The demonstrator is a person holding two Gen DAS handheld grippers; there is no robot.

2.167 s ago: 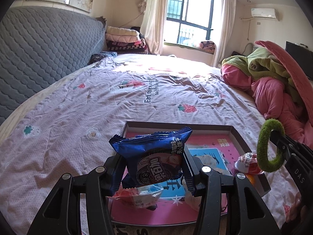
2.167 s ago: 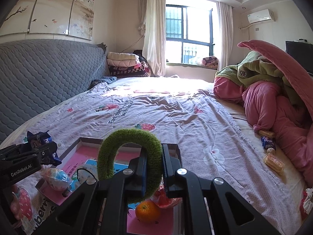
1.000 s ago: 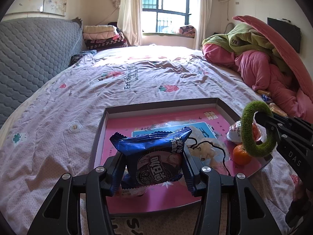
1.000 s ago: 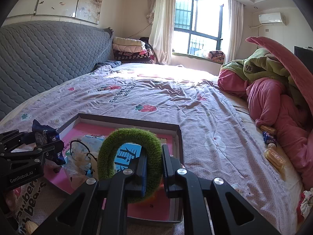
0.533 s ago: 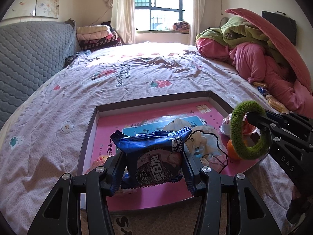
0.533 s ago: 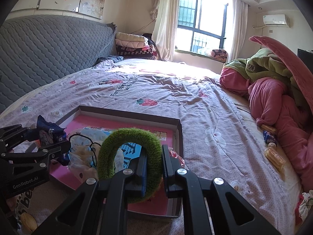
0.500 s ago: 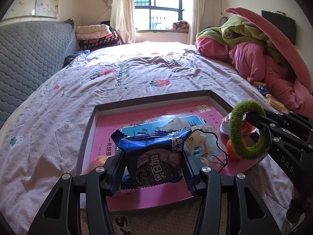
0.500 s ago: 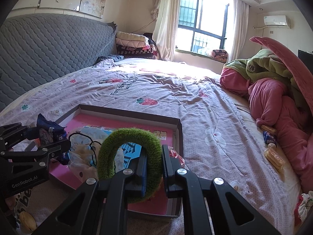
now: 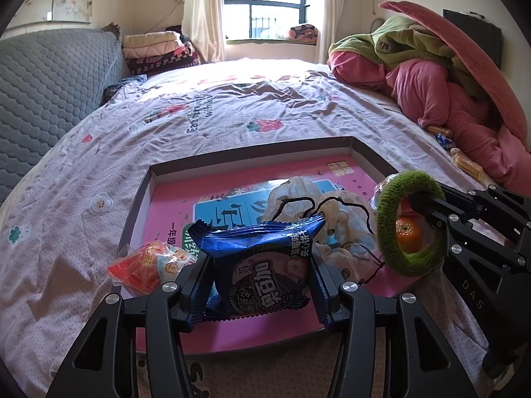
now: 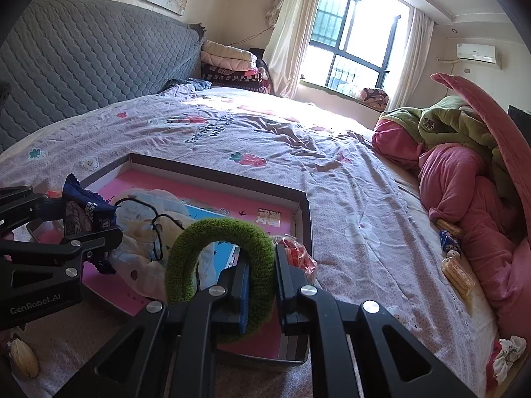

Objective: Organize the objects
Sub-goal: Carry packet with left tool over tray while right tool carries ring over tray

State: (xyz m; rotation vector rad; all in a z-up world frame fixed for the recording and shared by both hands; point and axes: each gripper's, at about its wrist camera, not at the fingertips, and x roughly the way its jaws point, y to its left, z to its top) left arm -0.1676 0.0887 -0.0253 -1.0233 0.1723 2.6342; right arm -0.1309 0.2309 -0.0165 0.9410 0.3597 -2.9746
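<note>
1. Sunlit bed (image 9: 232,106) under a wrinkled lilac quilt carries a shallow cardboard tray (image 9: 252,152) with a glossy pink floor.
2. Left gripper (image 9: 262,285) clamps a crinkly blue biscuit packet (image 9: 262,265) above the tray's near left corner; better to lower it flat before releasing.
3. Right gripper (image 10: 260,285) pinches a fuzzy green ring (image 10: 222,258) over the tray's near right corner, just above a smooth orange (image 9: 407,238); it should land beside the fruit.

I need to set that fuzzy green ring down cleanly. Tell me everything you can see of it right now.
The green ring is a closed loop with a fuzzy, towel-like cover, moss green all round. The right gripper is shut on one side of it, so the loop stands upright on edge, its open centre showing the orange behind. It hangs over the right end of the shallow box, touching nothing else visible.
</note>
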